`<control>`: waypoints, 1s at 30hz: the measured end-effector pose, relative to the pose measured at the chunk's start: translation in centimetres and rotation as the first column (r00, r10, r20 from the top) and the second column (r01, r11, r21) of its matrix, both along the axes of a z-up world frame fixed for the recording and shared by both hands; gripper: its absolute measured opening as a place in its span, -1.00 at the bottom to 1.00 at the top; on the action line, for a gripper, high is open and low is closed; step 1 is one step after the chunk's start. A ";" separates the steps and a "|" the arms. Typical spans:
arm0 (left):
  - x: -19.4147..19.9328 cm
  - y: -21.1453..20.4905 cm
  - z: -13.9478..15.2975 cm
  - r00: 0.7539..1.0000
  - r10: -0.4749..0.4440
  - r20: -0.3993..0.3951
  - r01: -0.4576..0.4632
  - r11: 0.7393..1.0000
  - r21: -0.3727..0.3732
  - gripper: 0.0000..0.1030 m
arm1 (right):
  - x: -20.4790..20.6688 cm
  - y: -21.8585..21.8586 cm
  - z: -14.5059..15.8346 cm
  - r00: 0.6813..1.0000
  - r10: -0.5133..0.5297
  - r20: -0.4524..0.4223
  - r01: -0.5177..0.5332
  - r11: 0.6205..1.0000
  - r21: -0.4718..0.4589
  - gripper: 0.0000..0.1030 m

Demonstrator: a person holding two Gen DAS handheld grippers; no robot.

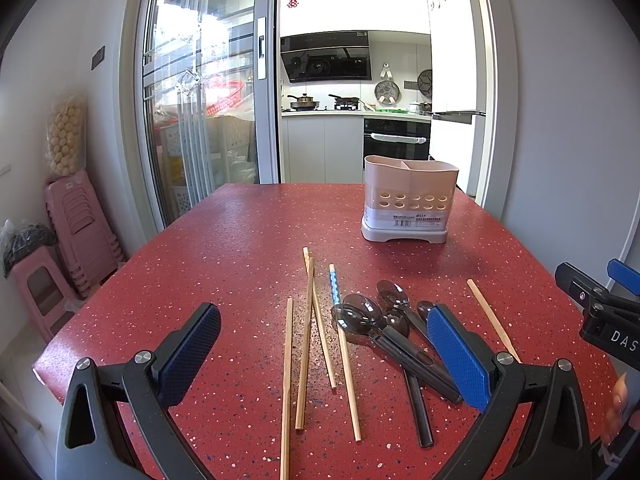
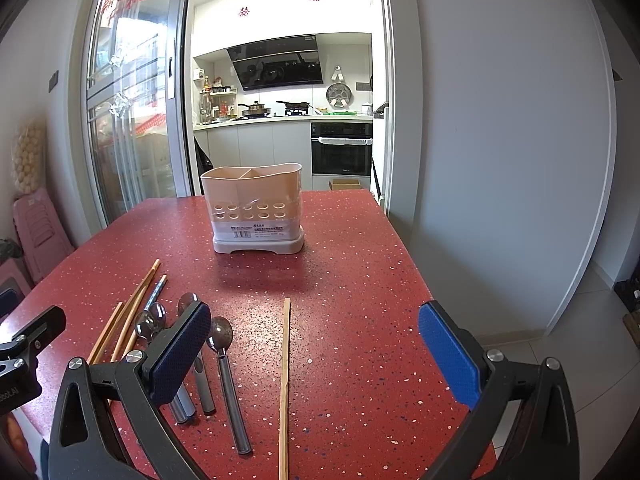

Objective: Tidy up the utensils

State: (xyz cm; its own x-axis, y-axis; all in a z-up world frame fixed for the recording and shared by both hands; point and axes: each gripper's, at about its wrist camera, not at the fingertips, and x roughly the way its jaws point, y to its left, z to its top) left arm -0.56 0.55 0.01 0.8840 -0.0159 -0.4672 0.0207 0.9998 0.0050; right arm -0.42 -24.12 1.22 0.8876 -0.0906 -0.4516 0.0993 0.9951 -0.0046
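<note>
A beige utensil holder (image 1: pixel 409 200) (image 2: pixel 256 212) with two compartments stands empty at the far side of the red speckled table (image 1: pixel 224 248) (image 2: pixel 352 280). Several wooden chopsticks (image 1: pixel 306 340) (image 2: pixel 128 316) lie loose in front of my left gripper (image 1: pixel 324 344), which hangs open above them. One has a blue patterned end (image 1: pixel 333 283). Several dark spoons (image 1: pixel 360 316) (image 2: pixel 222 336) lie in a pile beside my left gripper's right finger. My right gripper (image 2: pixel 314 344) is open over a single chopstick (image 2: pixel 285 384) (image 1: pixel 492 320). Neither gripper holds anything.
The table's right edge (image 2: pixel 420 280) drops to a tiled floor beside a white wall. Pink stacked stools (image 1: pixel 80 232) stand left of the table. A glass sliding door (image 1: pixel 200 100) and an open kitchen doorway lie behind the table's far edge.
</note>
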 end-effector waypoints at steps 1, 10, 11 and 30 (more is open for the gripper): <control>0.0 0.0 0.0 1.000 0.000 0.000 0.000 1.000 0.000 1.00 | 0.0 0.0 0.0 1.000 -0.001 0.000 0.001 1.000 0.000 1.00; 0.0 0.0 0.0 1.000 0.000 0.000 0.000 1.000 -0.001 1.00 | 0.0 -0.1 0.0 1.000 -0.001 -0.001 0.001 1.000 0.003 1.00; 0.0 0.0 0.0 1.000 0.000 0.000 0.000 1.000 0.000 1.00 | 0.0 -0.1 0.0 1.000 -0.002 -0.001 0.002 1.000 0.003 1.00; 0.0 0.0 -0.1 1.000 0.000 -0.001 0.000 1.000 0.001 1.00 | 0.0 -0.2 -0.1 1.000 0.000 -0.004 0.001 1.000 0.004 1.00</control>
State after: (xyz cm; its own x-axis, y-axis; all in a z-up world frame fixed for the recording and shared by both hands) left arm -0.60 0.50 -0.06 0.8837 -0.0158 -0.4678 0.0212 0.9998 0.0062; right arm -0.38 -24.37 1.10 0.8856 -0.0894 -0.4557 0.0997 0.9950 -0.0015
